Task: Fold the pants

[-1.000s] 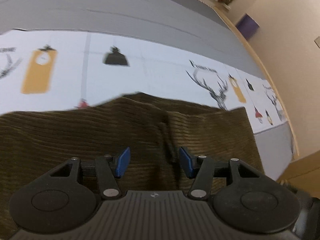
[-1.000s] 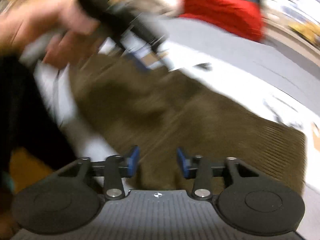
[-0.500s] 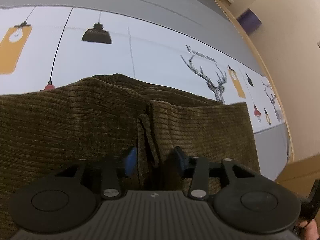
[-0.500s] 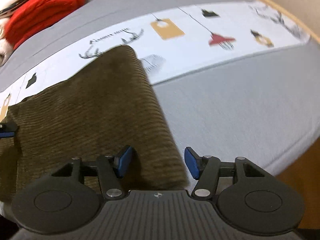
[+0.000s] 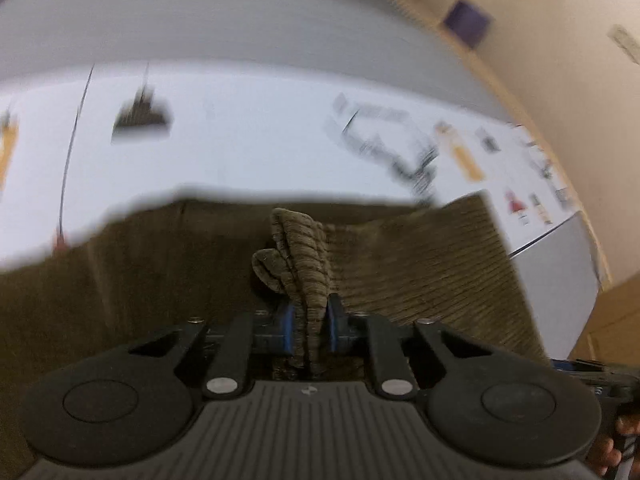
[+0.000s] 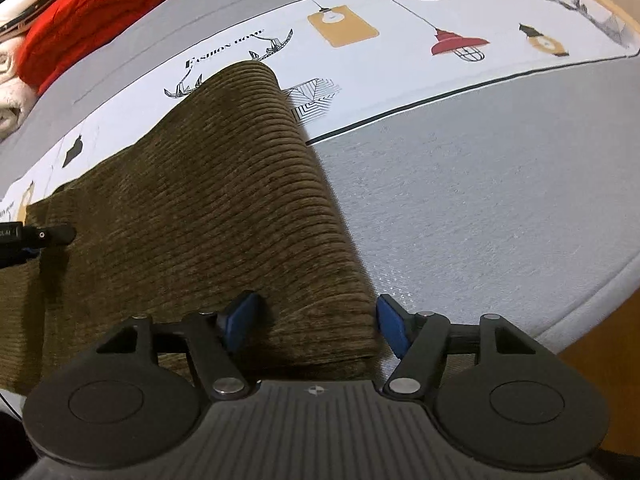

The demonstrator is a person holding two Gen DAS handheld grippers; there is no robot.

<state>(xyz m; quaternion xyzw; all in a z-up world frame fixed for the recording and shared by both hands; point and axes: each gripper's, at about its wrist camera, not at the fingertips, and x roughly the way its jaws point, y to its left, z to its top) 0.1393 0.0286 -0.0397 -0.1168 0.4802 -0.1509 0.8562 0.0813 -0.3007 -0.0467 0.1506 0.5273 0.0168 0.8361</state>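
Note:
Brown corduroy pants [image 6: 224, 208] lie flat on a white printed cloth over a grey bed. In the left wrist view my left gripper [image 5: 309, 328] is shut on a bunched fold of the pants [image 5: 300, 256] and lifts it off the surface. In the right wrist view my right gripper [image 6: 316, 326] is open, its blue pads on either side of the near corner of the pants' end. The left gripper's tip shows at the far left of the right wrist view [image 6: 36, 236].
A red padded garment [image 6: 92, 12] and white folded cloth [image 6: 8, 96] lie at the bed's far left. The grey mattress [image 6: 480, 208] spreads to the right, its edge dropping to a wooden floor [image 6: 600, 364]. A beige wall [image 5: 560, 80] runs along the bed's far side.
My left gripper has closed on a fold of the pants and raised it. My right gripper has stayed open over the pants' end corner, a little closer.

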